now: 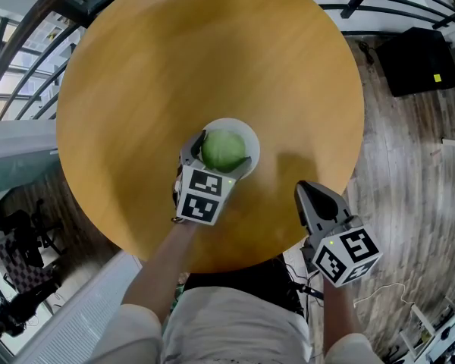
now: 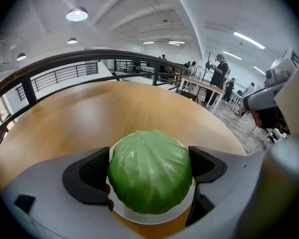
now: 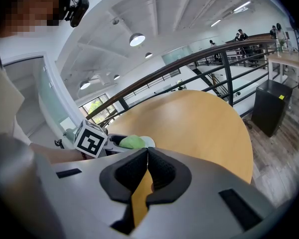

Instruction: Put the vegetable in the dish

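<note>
The step in hand looks like the placing itself. The left gripper (image 1: 221, 155) sits just below the middle of the head view with its jaws set narrow around the cabbage (image 1: 224, 149), one pad against each side of the green head. In the left gripper view the cabbage fills the lower middle of the frame, and the white rim of the dish (image 2: 154, 220) shows directly under it. It seems to be resting in the dish or a hair above it; I cannot tell which.

The dish lies on the round wooden table (image 1: 212, 51), toward the table's lower edge in the head view.

The right gripper (image 3: 147, 169) is at the lower right of the head view, over the table's edge and well apart from the dish. Its jaws are pressed together with nothing between them.

By my reading the task is nearly done. The next move calls for spreading the left jaws evenly, so the round head does not roll, then lifting straight clear without catching the dish rim
</note>
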